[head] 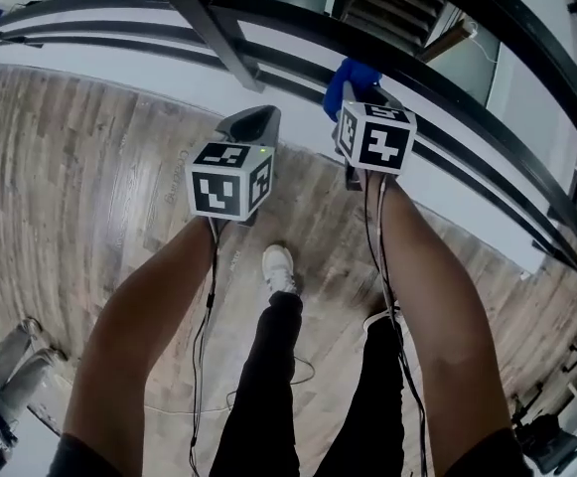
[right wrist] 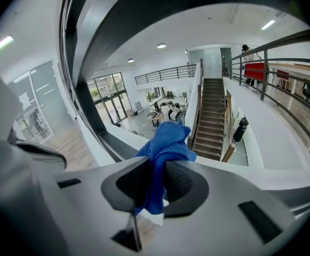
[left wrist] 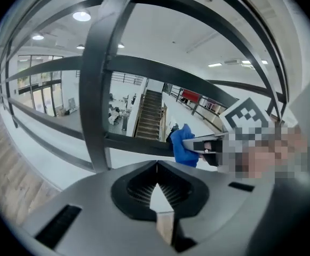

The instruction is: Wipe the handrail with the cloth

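Observation:
A blue cloth (head: 346, 79) (right wrist: 164, 145) is bunched between the jaws of my right gripper (head: 360, 97) (right wrist: 156, 183), which is shut on it. The cloth rests against a lower rail (head: 298, 79) of the dark railing; the left gripper view shows the cloth (left wrist: 183, 144) on that bar (left wrist: 138, 143). The thick top handrail (head: 437, 63) arcs above. My left gripper (head: 248, 127) (left wrist: 156, 183) is shut with nothing in it, held to the left of the right one, just short of the railing.
A slanted dark post (head: 214, 28) of the railing stands ahead of the left gripper. Beyond the railing is an open atrium with a staircase (right wrist: 211, 116). The person's legs and a white shoe (head: 279, 266) stand on the wooden floor (head: 79, 167).

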A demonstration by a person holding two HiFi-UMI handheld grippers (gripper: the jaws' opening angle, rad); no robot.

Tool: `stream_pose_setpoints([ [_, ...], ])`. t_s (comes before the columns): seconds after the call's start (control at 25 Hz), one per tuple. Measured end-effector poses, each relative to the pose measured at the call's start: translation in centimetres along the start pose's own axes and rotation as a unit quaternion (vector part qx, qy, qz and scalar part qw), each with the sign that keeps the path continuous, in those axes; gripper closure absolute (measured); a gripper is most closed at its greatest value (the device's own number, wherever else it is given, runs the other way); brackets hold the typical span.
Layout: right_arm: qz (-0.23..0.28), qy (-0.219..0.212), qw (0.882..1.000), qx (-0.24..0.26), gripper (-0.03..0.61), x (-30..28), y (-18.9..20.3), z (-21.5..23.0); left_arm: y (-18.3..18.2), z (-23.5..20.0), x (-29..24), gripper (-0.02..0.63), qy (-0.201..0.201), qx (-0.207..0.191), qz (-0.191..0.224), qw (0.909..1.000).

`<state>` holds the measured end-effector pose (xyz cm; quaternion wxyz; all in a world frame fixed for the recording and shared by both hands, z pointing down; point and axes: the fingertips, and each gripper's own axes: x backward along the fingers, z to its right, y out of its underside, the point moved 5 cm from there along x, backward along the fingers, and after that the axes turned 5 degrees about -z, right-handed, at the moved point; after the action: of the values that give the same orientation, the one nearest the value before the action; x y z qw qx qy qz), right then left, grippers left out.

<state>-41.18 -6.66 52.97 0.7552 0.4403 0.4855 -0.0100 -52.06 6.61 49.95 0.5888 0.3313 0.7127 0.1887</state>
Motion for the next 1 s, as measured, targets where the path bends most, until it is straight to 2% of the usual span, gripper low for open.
stream_pose_setpoints([
  [0.12, 0.0, 0.007, 1.0, -0.011, 0.509, 1.7, 1.4, 3.3, -0.5, 3.6, -1.6, 0.607, 0.012, -0.029, -0.005, 0.9995],
  [0.56, -0.004, 0.039, 0.998, -0.055, 0.509, 8.6, 6.4, 15.6, -1.3, 16.9, -6.2, 0.607, 0.051, -0.086, -0.02, 0.9948],
  [0.72, 0.001, 0.053, 0.996, -0.073, 0.509, 11.6, 8.7, 20.7, -1.1, 23.6, -7.5, 0.607, 0.078, -0.13, -0.022, 0.9882],
  [1.0, 0.013, 0.078, 0.991, -0.108, 0.509, 16.7, 12.8, 29.7, -0.2, 34.1, -10.6, 0.607, 0.114, -0.162, -0.03, 0.9797],
])
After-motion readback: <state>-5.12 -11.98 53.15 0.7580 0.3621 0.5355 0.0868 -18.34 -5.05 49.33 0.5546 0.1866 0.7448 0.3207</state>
